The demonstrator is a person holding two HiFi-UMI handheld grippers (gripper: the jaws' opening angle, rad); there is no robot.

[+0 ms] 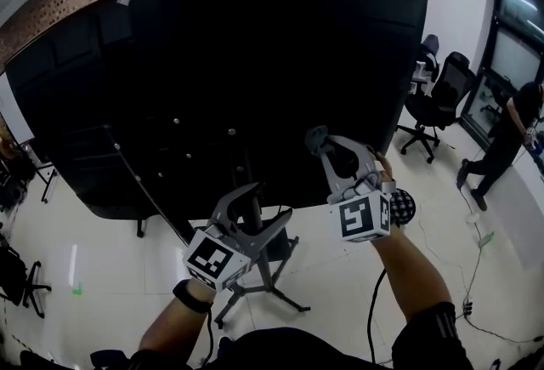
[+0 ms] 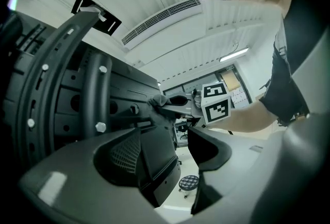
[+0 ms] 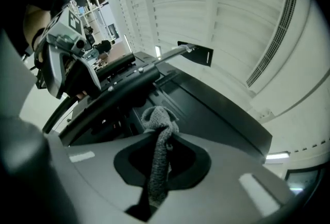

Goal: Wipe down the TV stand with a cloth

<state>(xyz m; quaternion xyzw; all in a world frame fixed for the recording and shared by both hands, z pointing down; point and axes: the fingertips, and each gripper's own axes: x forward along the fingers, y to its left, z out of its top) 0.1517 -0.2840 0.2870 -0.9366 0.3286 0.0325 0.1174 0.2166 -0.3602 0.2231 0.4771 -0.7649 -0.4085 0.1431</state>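
The right gripper (image 3: 164, 141) clamps shut on the grey knitted cloth (image 3: 156, 117) so its bunched tip presses the black metal TV stand (image 3: 124, 83) for wiping, while the left gripper (image 2: 172, 156) hangs nearby, jaws apart and empty.

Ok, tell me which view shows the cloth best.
Right gripper view: the cloth sits close up, pinched between the jaws. Left gripper view: the cloth, small and far. Head view: a grey speck.
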